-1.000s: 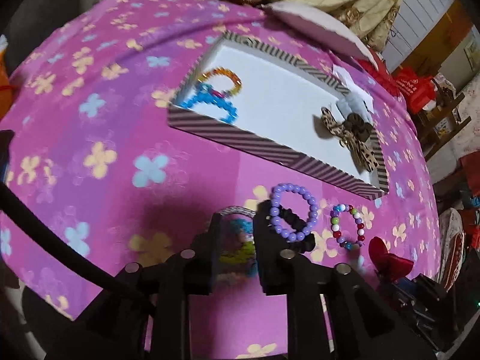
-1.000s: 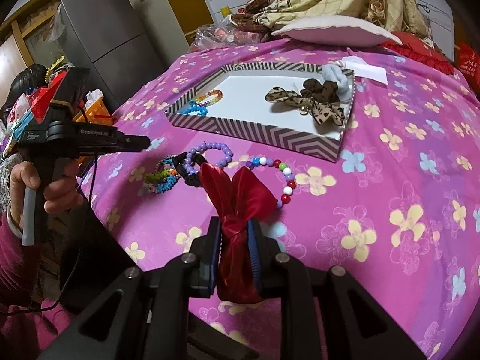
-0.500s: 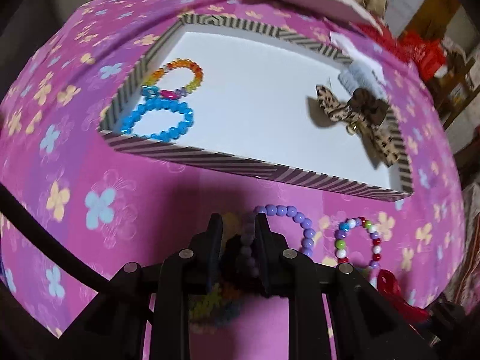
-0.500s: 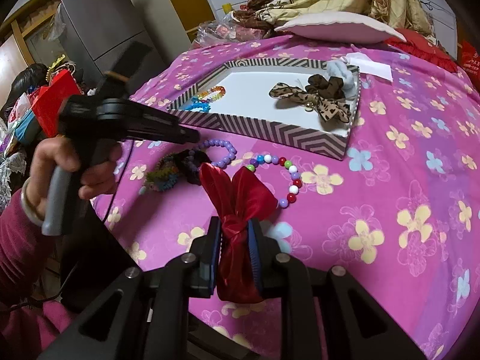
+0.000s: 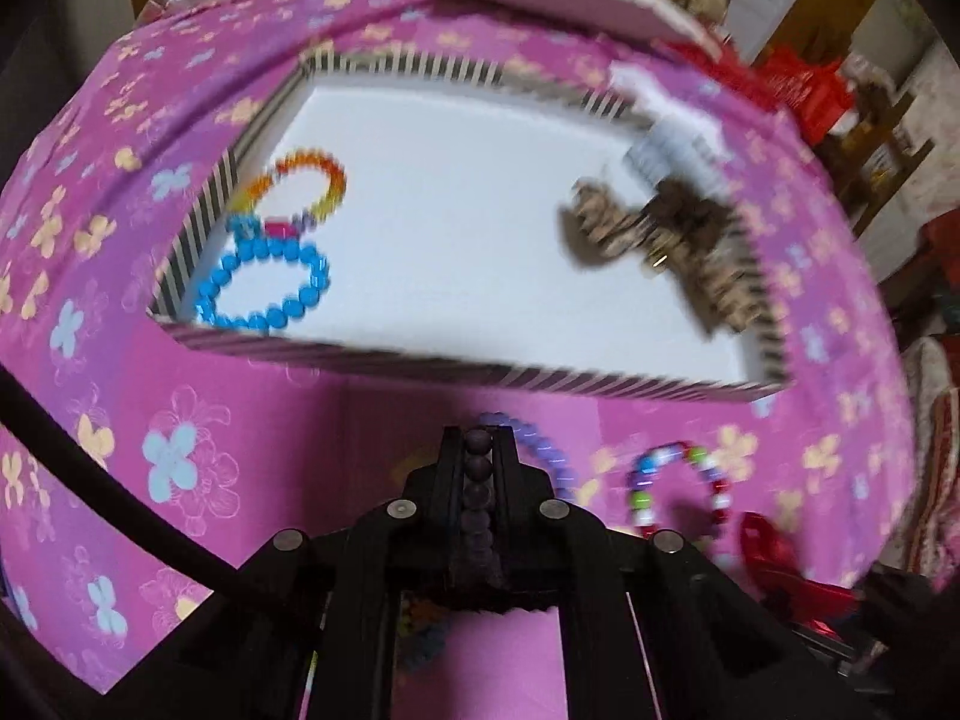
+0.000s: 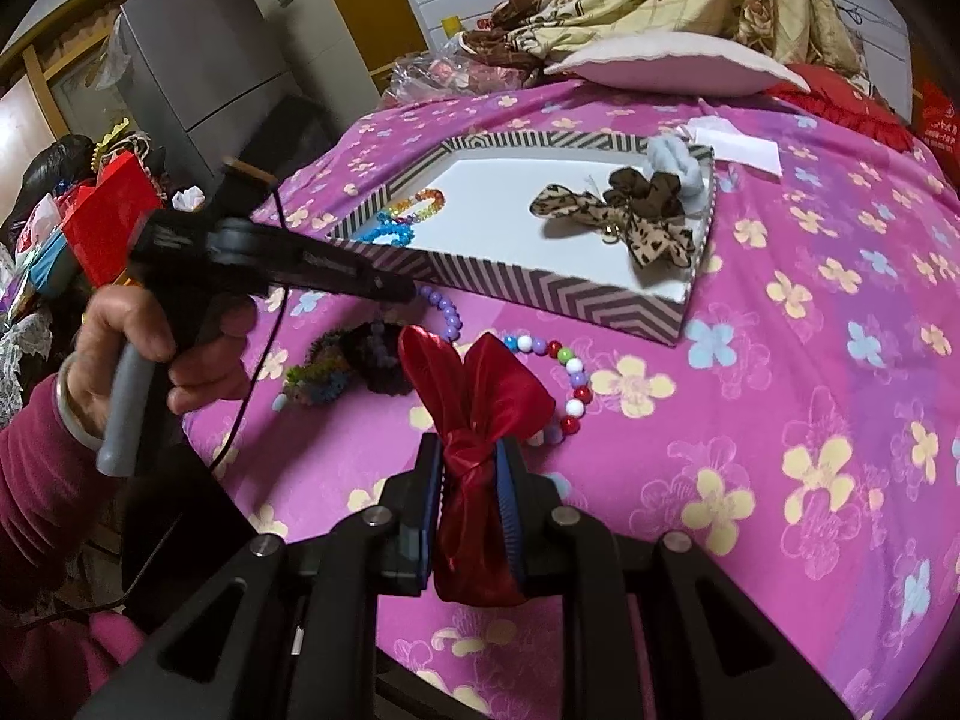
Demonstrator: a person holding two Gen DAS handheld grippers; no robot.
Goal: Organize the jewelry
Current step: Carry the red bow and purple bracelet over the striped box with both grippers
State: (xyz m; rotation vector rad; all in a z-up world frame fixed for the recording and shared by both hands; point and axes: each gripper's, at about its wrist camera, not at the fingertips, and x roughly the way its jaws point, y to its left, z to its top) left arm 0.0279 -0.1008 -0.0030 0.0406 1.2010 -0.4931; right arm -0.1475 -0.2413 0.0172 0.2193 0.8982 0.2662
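The pink floral cloth [image 6: 810, 360] carries my striped tray [image 5: 540, 381] at 12 o'clock, bows at its 3, bracelets at its 9. My right gripper [image 6: 471, 468] clamps the red bow [image 6: 480, 396]. My left gripper [image 5: 478, 450] pinches the purple bracelet [image 5: 543, 456], just short of the tray
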